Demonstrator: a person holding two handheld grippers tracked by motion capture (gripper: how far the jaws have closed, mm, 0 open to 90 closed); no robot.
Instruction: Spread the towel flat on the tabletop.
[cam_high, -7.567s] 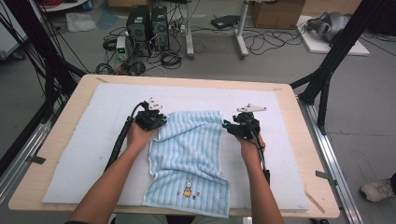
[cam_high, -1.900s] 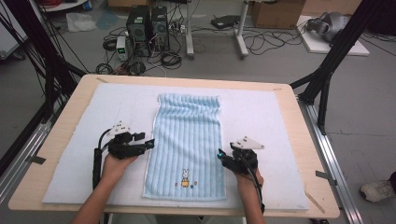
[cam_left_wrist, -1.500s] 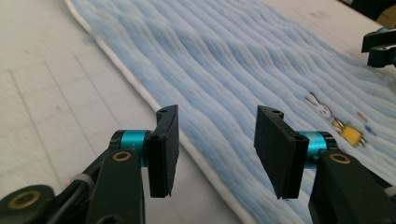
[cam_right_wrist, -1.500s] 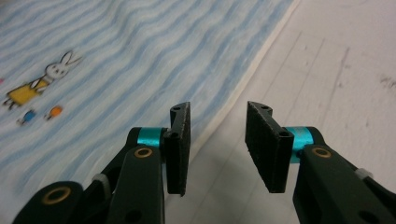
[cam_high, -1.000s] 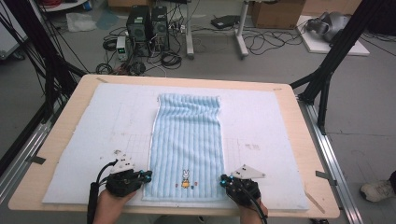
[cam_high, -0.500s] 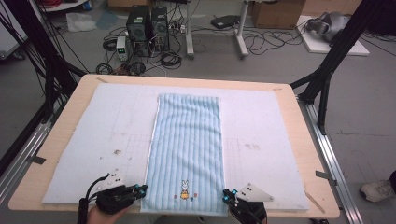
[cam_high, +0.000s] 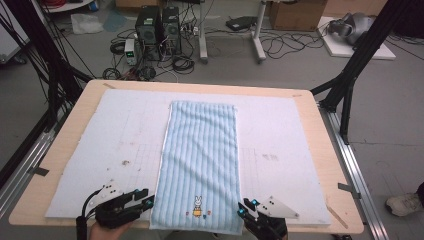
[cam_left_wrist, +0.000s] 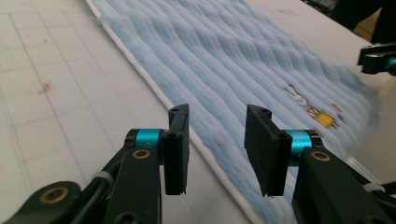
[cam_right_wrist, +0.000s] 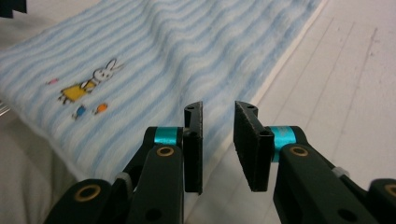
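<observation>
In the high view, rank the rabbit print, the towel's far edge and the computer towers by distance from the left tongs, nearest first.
From the left tongs:
1. Rabbit print, just to their right on the towel's near end.
2. Towel's far edge, mid-table.
3. Computer towers, on the floor beyond the table.

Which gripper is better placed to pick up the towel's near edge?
Neither clearly. The left gripper and right gripper both sit open at the towel's near corners, each over a side edge.
</observation>
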